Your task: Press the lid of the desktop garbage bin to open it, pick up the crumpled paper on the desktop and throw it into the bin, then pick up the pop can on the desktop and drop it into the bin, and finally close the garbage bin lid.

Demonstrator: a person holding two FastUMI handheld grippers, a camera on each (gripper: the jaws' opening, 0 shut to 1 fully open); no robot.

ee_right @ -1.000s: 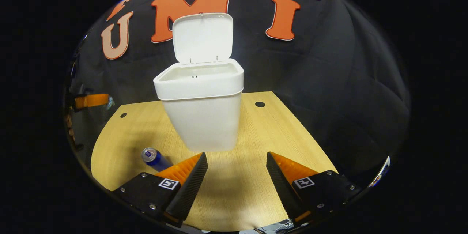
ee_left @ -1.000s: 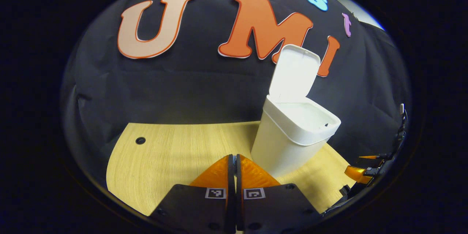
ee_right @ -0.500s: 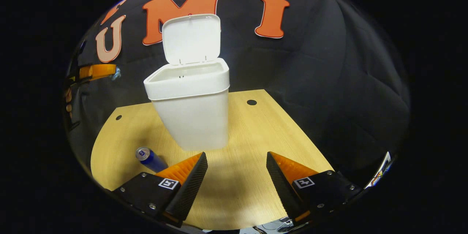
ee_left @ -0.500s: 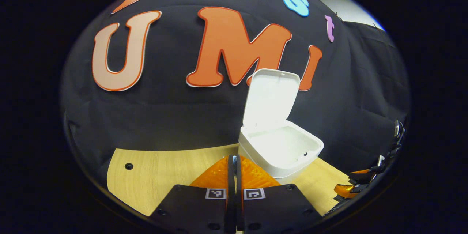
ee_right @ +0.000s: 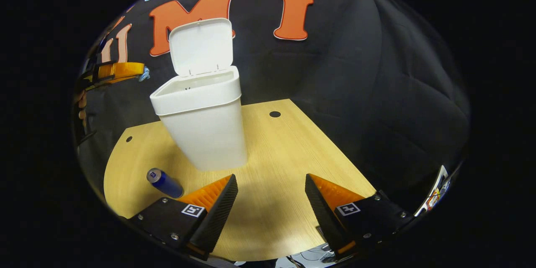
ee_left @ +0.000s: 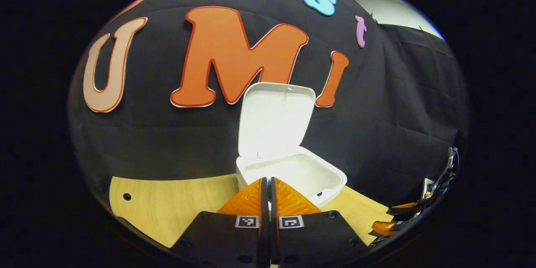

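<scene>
One pop can (ee_right: 164, 182) on its side

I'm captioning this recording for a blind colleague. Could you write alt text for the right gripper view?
A white desktop bin stands on a light wooden table with its lid flipped up. A blue pop can lies on its side left of the bin, and the right gripper hangs open in the foreground, with the left gripper raised at far left.
</scene>
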